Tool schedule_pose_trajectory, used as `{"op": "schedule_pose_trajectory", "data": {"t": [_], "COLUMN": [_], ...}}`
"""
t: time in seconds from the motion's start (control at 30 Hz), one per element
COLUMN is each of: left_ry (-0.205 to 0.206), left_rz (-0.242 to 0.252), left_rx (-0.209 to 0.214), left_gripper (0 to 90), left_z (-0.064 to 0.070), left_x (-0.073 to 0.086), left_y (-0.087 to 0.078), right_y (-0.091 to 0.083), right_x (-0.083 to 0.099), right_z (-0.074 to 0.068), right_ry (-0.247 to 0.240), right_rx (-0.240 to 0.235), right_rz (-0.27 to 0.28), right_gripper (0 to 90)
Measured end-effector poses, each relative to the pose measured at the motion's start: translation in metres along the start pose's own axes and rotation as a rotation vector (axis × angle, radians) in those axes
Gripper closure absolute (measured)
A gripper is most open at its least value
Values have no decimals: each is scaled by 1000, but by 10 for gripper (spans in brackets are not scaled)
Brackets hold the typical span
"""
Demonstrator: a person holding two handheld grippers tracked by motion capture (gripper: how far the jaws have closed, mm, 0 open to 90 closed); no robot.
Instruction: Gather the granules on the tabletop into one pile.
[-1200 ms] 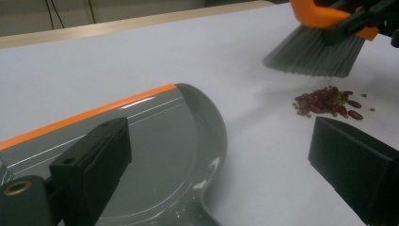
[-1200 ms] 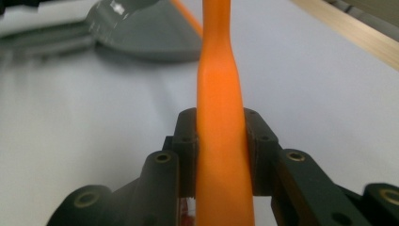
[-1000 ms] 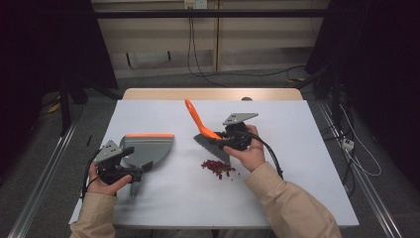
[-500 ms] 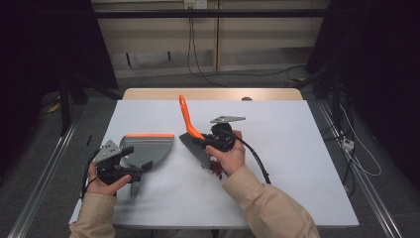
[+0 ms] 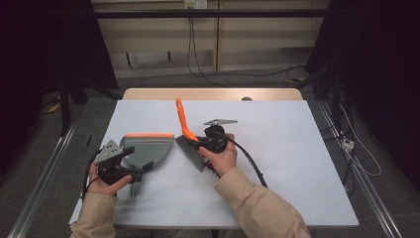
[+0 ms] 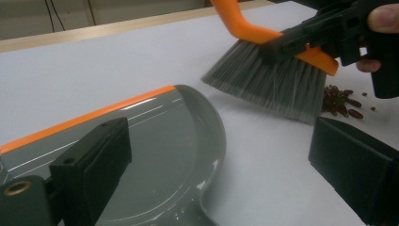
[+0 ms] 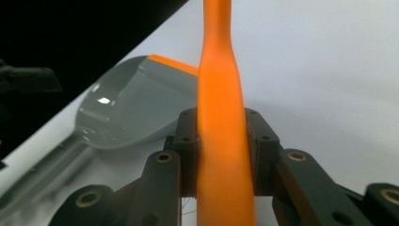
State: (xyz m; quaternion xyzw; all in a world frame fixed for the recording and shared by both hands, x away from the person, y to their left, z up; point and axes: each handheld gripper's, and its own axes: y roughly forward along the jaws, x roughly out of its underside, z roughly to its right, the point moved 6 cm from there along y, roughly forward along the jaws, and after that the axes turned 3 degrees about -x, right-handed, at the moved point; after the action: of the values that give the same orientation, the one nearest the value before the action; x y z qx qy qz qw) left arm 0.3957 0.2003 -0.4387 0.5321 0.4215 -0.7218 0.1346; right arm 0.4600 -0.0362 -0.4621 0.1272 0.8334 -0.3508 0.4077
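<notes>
Orange-handled brush [image 5: 185, 130] is clamped in my right gripper [image 5: 210, 144]; in the right gripper view both jaws press flat against either side of the handle [image 7: 221, 141], so that hold looks firm. Its grey bristles [image 6: 277, 87] touch the white table [image 5: 297, 163], angled toward the grey dustpan [image 5: 148, 151].

My left gripper [image 5: 116, 166] sits at the rear of the dustpan. In the left gripper view its two jaws stand wide apart, one over the pan's inner surface [image 6: 155, 155] and one out over the bare table, so I judge it is not squeezing anything there, though I cannot see the pan's handle below the frame.

As for progress, I read this as early in the sweep. The small heap of dark red debris [image 6: 341, 101] lies on the table just behind the bristles, on the side away from the pan, and the pan's floor looks empty. Nothing is collected yet. What remains is to get the bristles behind the heap, drag it across to the pan's orange-edged lip [image 5: 150, 135], and push it in.
</notes>
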Motion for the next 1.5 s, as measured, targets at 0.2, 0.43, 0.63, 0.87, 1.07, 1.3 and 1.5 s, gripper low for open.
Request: {"op": "schedule_pose_trajectory", "data": {"t": [0.2, 0.43, 0.63, 0.87, 1.07, 1.3, 1.5], "left_ry": [1, 5, 4, 5, -1, -6, -6], "left_rz": [-2, -3, -4, -8, -6, -3, -7], "left_rx": [0, -2, -3, 0, 0, -1, 0], "left_gripper": [63, 64, 64, 64, 63, 64, 63], "left_z": [-1, 0, 0, 0, -1, -2, -2], "left_x": [0, 0, 0, 1, 1, 1, 2], "left_y": [0, 0, 0, 1, 1, 0, 1], "right_y": [-7, -17, -25, -32, -44, -57, -55], "right_x": [0, 2, 1, -9, -25, -23, -9], "right_z": [15, 25, 27, 16, 17, 43, 48], "right_ry": [9, 33, 11, 41, -49, -329, -503], "right_rx": [36, 51, 65, -16, -28, 3, -8], "right_rz": [-10, -4, -4, 40, 57, -35, -122], "right_gripper": [711, 711, 711, 711, 711, 711, 711]}}
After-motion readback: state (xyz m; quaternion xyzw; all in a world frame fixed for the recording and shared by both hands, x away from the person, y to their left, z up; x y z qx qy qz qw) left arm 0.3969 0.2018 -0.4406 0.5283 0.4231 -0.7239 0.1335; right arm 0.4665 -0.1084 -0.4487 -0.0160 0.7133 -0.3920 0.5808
